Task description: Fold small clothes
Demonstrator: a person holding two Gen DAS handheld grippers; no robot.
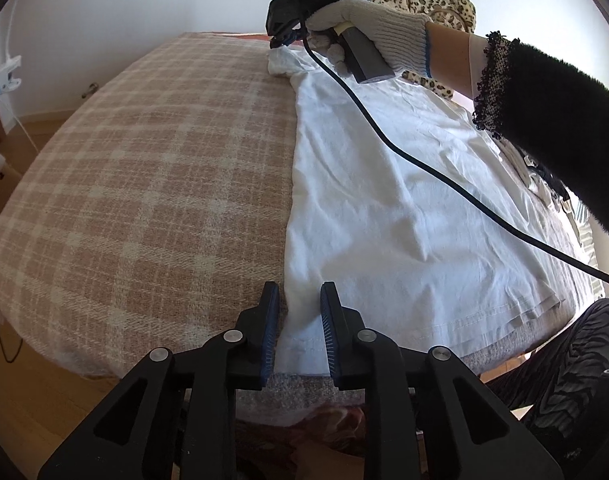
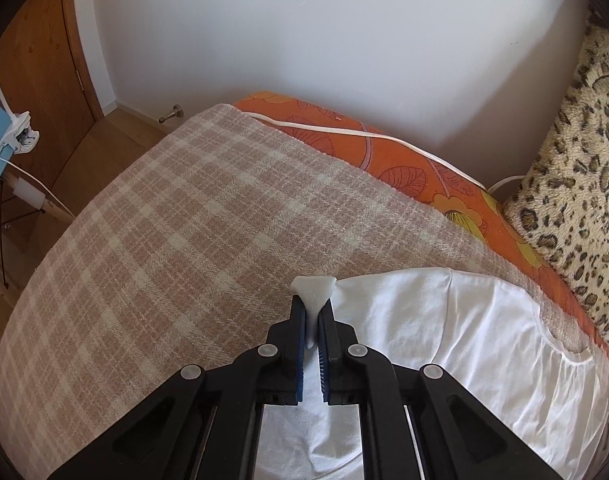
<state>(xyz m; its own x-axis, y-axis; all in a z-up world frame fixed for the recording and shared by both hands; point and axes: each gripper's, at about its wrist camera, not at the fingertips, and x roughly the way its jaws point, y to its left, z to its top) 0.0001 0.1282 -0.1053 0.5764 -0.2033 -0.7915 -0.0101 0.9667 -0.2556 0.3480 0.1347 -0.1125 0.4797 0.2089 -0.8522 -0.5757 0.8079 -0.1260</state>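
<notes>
So the biggest thing here is the bed, covered in a woven plaid blanket [image 1: 144, 184] in dusty pink and cream, kind of a coarse, nubby weave. An orange sheet with a leaf and flower print [image 2: 416, 168] peeks out along the far edge by the white wall, and a fuzzy leopard-print cushion [image 2: 576, 184] sits at the right. Spread flat on the blanket is the white t-shirt [image 1: 404, 208], thin cotton with soft wrinkles and a stitched hem at the near end; no print or label I can read. The person's arm comes in from the right in a fluffy black sleeve [image 1: 552, 128] with a beaded lacy cuff, wearing a white knit work glove [image 1: 368, 28] with a blue edge. That hand holds the right gripper [image 2: 313, 312], whose blue ribbed pads are pinched tight on a bunched bit of the shirt's far corner, lifting it into a little peak. The left gripper [image 1: 298, 304] is at the near hem, fingers narrow with a fold of the shirt's edge between them. A black cable [image 1: 424, 168] trails across the shirt.
</notes>
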